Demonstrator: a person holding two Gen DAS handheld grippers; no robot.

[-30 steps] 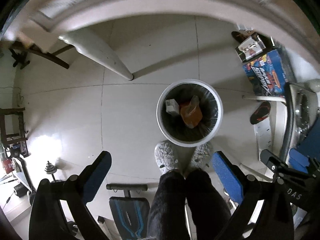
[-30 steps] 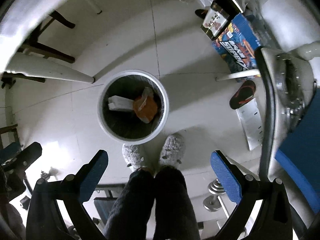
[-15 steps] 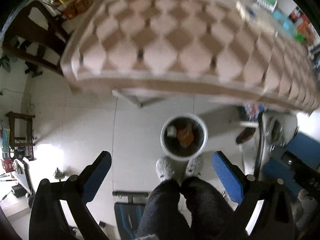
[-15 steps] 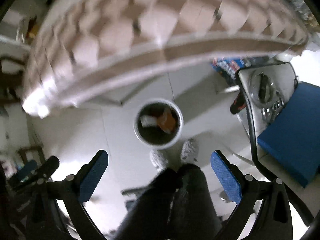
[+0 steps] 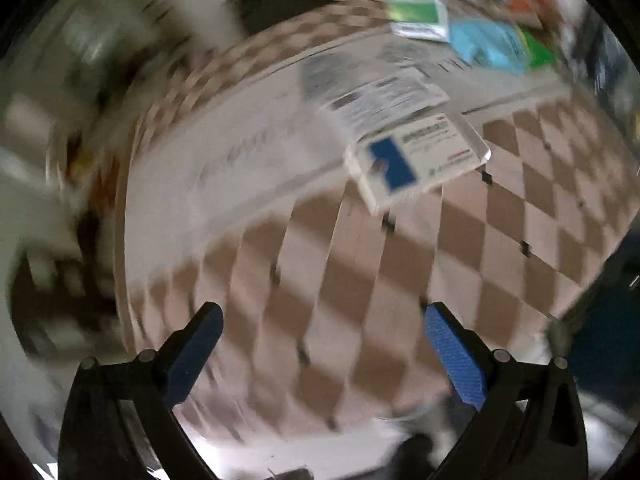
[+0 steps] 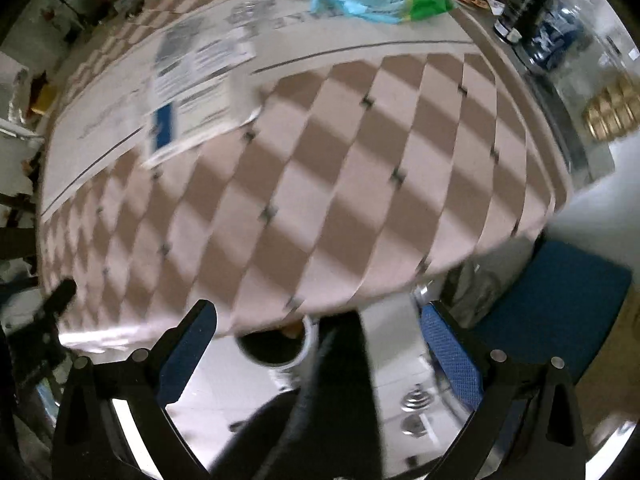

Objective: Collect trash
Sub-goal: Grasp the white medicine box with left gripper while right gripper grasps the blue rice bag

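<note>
I see one white-blue box (image 5: 416,160) flat on checkered table (image 6: 340,184), far-left part, clear of near edge. One bin (image 6: 276,344) on floor below edge. Left gripper (image 5: 320,356), right gripper (image 6: 316,354) both spread wide, empty, open tabletop ahead. Left view blurred.

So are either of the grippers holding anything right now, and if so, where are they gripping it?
Nothing is held. The left gripper and the right gripper are both open, with only the checkered table showing between their fingers.
</note>
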